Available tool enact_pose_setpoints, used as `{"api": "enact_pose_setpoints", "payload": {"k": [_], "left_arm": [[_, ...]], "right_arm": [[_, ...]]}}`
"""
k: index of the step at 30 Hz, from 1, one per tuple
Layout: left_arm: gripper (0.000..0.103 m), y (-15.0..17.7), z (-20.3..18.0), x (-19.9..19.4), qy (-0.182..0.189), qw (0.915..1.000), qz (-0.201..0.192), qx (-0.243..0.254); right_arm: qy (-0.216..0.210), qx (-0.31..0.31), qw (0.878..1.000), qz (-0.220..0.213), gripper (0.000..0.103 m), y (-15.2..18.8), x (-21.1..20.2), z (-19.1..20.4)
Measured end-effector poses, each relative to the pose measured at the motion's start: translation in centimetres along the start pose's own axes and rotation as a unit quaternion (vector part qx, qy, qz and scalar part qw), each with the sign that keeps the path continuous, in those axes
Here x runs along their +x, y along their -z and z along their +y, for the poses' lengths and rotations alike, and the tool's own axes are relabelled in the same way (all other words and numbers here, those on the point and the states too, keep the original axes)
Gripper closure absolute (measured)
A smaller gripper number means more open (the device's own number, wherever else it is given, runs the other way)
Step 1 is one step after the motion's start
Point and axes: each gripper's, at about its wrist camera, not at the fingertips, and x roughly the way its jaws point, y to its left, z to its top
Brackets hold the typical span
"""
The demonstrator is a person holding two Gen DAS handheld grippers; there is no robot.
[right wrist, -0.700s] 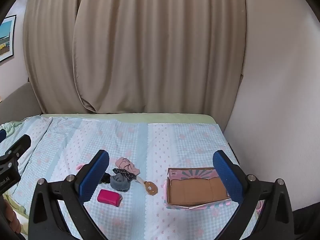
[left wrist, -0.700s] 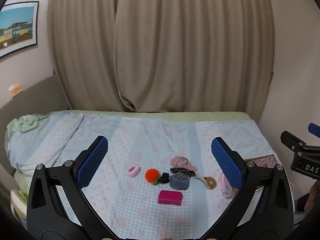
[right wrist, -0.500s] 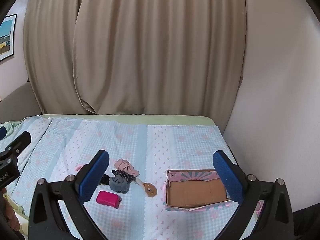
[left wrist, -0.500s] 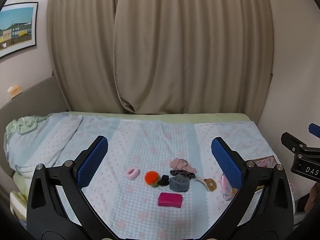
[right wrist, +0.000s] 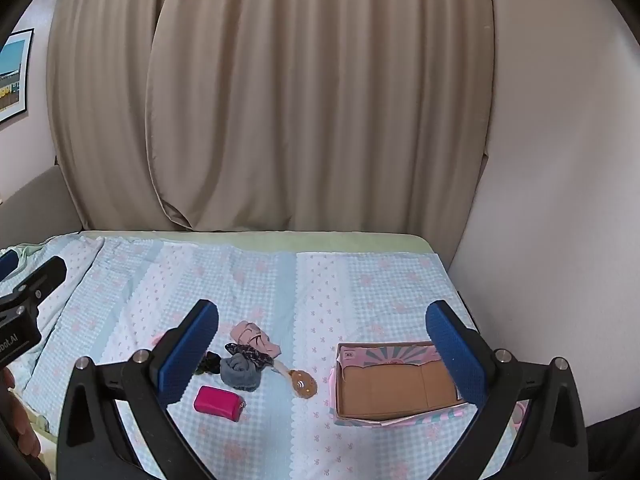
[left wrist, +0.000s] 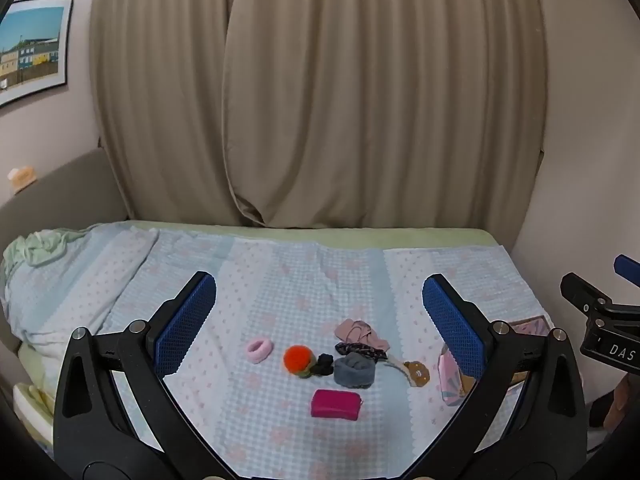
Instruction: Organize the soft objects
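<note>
Soft, small things lie bunched on the blue-checked bedspread (left wrist: 280,280): a pink hair tie (left wrist: 259,350), an orange pompom (left wrist: 297,359) touching a black scrunchie (left wrist: 323,364), a rolled grey sock (left wrist: 354,370), a crumpled pink cloth (left wrist: 356,332) at the sock's 12 o'clock, and a magenta pouch (left wrist: 336,404) at its 6 o'clock. A brown plush charm (right wrist: 303,385) lies at the sock's 3 o'clock, and beyond it an open cardboard box (right wrist: 394,390), brown inside, pink-patterned rim. Left gripper (left wrist: 319,322) and right gripper (right wrist: 322,346) both hover released, jaws wide, grasping nothing.
</note>
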Motion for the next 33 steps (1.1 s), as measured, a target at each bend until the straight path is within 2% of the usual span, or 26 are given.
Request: {"api": "enact_pose_setpoints", "payload": {"k": [16,33], "left_arm": [[0.000,1.1,0.2,0.5,-0.003,1.0000,-0.001,0.003],[0.000,0.1,-0.1,-0.2,-0.004,1.0000,-0.007,0.004]], "right_arm": [[0.000,0.006,1.000,0.003,0.000,0.1,0.1,0.2],[0.006,0.005,1.000,-0.001,0.000,0.1,-0.3,0.3]]}}
